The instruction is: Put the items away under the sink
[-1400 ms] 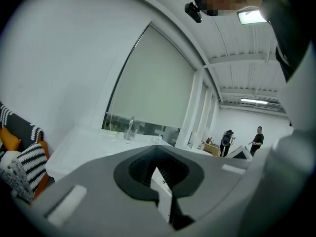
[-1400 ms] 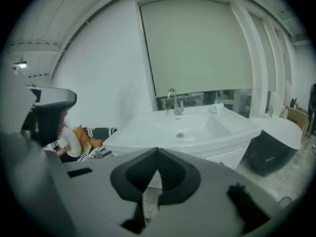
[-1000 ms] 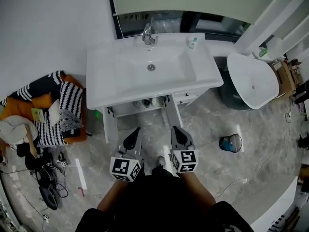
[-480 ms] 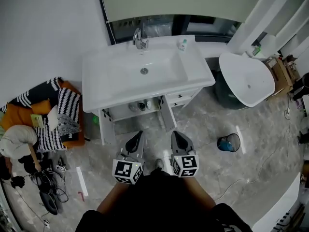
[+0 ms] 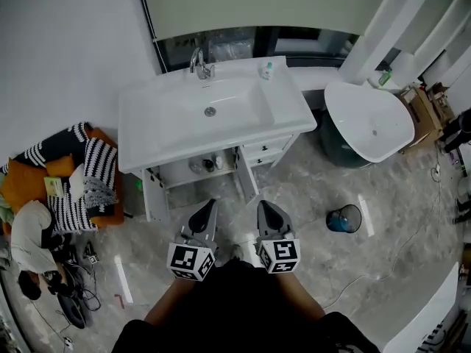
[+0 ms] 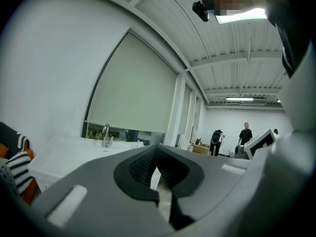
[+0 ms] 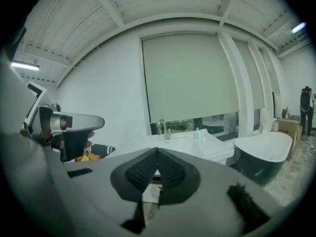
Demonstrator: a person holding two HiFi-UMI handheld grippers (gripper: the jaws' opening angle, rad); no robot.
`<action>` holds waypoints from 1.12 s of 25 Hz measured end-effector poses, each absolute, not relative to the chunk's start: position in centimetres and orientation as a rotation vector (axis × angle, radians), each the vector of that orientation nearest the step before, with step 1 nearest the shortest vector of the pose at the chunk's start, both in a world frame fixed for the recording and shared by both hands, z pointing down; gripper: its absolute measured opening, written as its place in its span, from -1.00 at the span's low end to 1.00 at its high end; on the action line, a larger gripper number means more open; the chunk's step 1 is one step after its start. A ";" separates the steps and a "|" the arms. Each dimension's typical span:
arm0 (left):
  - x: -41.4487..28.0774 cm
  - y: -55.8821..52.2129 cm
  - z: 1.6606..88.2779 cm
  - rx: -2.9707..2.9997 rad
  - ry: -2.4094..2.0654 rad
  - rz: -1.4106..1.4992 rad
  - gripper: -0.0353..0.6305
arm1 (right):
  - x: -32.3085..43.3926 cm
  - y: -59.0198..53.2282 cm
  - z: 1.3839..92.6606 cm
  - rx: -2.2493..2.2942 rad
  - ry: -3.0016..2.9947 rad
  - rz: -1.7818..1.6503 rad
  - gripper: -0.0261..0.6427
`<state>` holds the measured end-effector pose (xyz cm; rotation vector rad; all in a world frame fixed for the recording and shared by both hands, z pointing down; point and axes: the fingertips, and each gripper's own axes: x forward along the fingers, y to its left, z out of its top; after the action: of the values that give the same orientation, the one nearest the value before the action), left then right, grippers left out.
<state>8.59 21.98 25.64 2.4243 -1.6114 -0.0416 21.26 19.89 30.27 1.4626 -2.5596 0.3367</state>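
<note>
Since a second ago the sink (image 5: 147, 127) sits farther off; our left gripper (image 5: 207, 206) and right gripper (image 5: 262, 205) are closed, empty, so we should open one when nearing the bottle (image 5: 266, 70)

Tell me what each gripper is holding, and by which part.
Nothing is held. The left gripper and the right gripper each have their jaws closed together, with nothing between them.

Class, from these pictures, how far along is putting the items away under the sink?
Done: some items sit in the open cabinet under the sink. In hand: nothing; left hand-held gripper and right hand-held gripper are shut and empty. Left: perhaps the small bottle on the sink, and the open doors.
</note>
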 end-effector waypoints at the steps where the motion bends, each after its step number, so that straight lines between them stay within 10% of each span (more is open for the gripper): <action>1: 9.0 22.1 25.7 2.424 -1.616 -0.037 -0.87 | 21.8 19.9 30.2 1.466 -2.565 0.336 -0.88; 28: 11.9 -5.4 26.6 2.555 -1.401 -0.026 -0.87 | 23.4 -5.5 30.7 1.599 -2.511 0.302 -0.88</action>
<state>11.89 -5.41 26.61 2.5553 -1.4005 -0.0258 23.37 -5.54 30.70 1.5992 -2.5109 0.3020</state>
